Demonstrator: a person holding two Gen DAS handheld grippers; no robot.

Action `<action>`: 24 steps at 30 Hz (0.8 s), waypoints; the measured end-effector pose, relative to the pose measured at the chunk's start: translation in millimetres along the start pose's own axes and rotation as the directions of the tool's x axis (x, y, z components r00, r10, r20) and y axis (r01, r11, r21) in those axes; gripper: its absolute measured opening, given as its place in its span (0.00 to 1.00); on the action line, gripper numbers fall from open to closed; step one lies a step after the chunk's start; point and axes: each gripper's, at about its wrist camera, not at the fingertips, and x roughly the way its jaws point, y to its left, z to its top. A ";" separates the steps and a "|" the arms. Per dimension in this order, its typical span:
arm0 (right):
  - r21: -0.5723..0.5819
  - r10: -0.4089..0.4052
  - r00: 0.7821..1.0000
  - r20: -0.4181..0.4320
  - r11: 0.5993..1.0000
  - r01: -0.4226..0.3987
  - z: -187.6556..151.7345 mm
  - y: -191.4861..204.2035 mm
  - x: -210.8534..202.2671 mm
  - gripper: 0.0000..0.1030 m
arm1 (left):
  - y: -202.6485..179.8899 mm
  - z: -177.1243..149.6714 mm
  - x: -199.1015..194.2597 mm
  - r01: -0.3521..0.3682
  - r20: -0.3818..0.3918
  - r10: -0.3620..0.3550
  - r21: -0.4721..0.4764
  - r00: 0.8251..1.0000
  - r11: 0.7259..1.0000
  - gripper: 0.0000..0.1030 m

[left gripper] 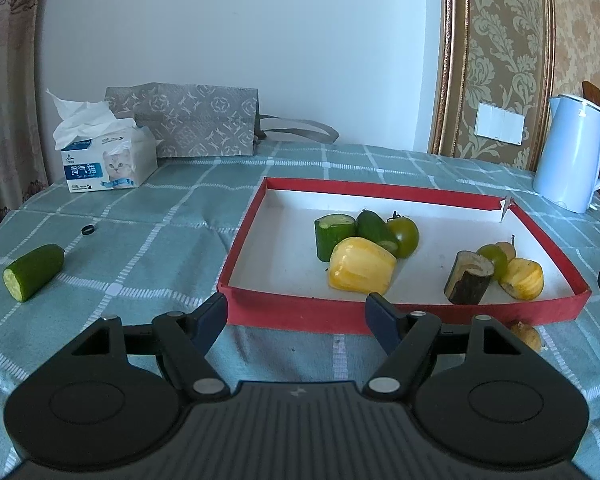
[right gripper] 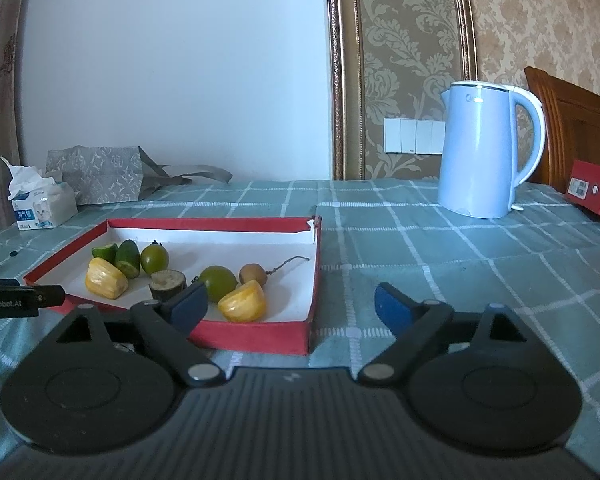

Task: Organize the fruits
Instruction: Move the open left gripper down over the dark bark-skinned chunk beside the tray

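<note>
A red-walled tray (left gripper: 245, 236) with a white floor lies on the checked cloth. In it are cucumber chunks (left gripper: 334, 236), a green tomato (left gripper: 405, 234), a large yellow piece (left gripper: 362, 266), a dark cut stub (left gripper: 470, 278), a second green fruit (left gripper: 494, 258) and a smaller yellow piece (left gripper: 524, 280). One cucumber half (left gripper: 34, 272) lies loose on the cloth at far left. A small brown fruit (left gripper: 526, 336) sits outside the tray's front wall. My left gripper (left gripper: 295, 300) stands open before the tray's front wall, holding nothing. My right gripper (right gripper: 291, 290) is open wide over the tray's near right corner (right gripper: 306, 332), empty.
At the back left stand a tissue box (left gripper: 108, 164) and a patterned bag (left gripper: 192, 124). A pale blue kettle (right gripper: 480, 152) stands at the back right, with a red box (right gripper: 596, 196) and a wooden chair back beside it. A small black ring (left gripper: 87, 230) lies near the loose cucumber.
</note>
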 end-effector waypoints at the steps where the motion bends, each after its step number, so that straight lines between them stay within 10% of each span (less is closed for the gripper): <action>1: -0.003 -0.003 1.000 0.002 1.000 0.003 -0.1 0.0 -0.2 0.90 | -0.1 0.0 0.2 0.001 -0.001 -0.001 0.001 1.000 1.000 0.73; 24: 0.039 -0.034 0.999 -0.036 0.999 0.035 -1.1 -7.4 9.2 0.91 | -49.9 -16.6 -30.2 0.236 -0.027 -0.235 0.040 0.972 0.971 0.77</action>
